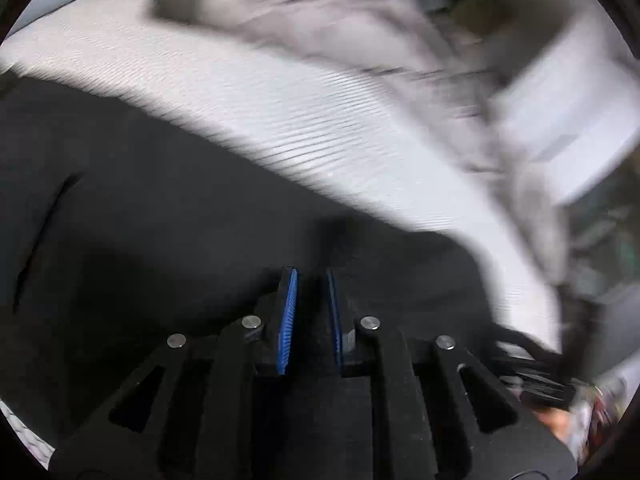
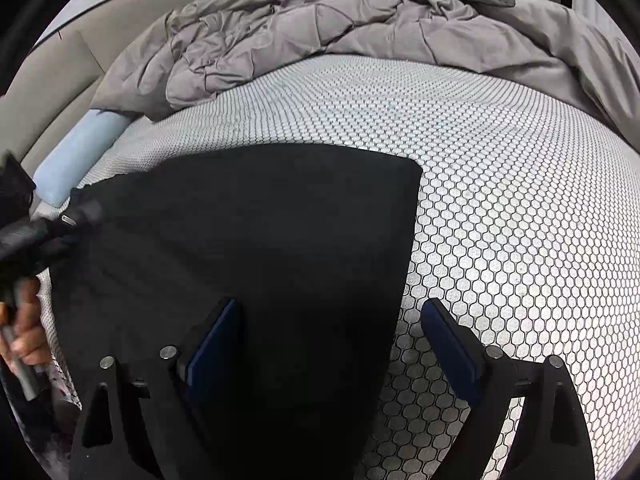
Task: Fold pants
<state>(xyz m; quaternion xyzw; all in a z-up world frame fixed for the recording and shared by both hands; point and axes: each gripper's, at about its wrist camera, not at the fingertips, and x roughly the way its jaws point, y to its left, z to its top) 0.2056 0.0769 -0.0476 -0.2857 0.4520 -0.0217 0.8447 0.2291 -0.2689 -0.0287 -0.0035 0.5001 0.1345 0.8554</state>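
On the bed [image 2: 500, 168], whose white cover carries a dark honeycomb print, the black pants [image 2: 248, 248] lie spread flat as a broad dark panel, one rounded corner toward the middle of the mattress and the near part running under the right claw [image 2: 332, 332]. That claw stands wide: its 2 blue-padded fingers [image 2: 216, 344] are well apart, one over the black cloth, the other over the bare patterned cover just beside the pants' edge, and nothing is pinched between them.

At the left rim of the right wrist view the left claw [image 2: 76, 216] reaches onto the pants' far left edge, with the hand [image 2: 28, 336] that carries it showing below around a grey handle. Whether cloth is caught in it cannot be told from there.

From the left wrist view, which is smeared with motion blur, the left claw [image 1: 312, 296] is drawn narrow, its 2 blue pads [image 1: 289, 320] almost parallel with only a thin gap left. Black fabric [image 1: 160, 220] fills the ground in front of and below the tips; it is too dark to tell whether a fold sits between the pads.

Behind the pants a crumpled grey duvet [image 2: 320, 28] is heaped across the far side of the bed, and a pale blue bolster [image 2: 80, 160] lies along the left edge beside a beige padded headboard [image 2: 60, 92].
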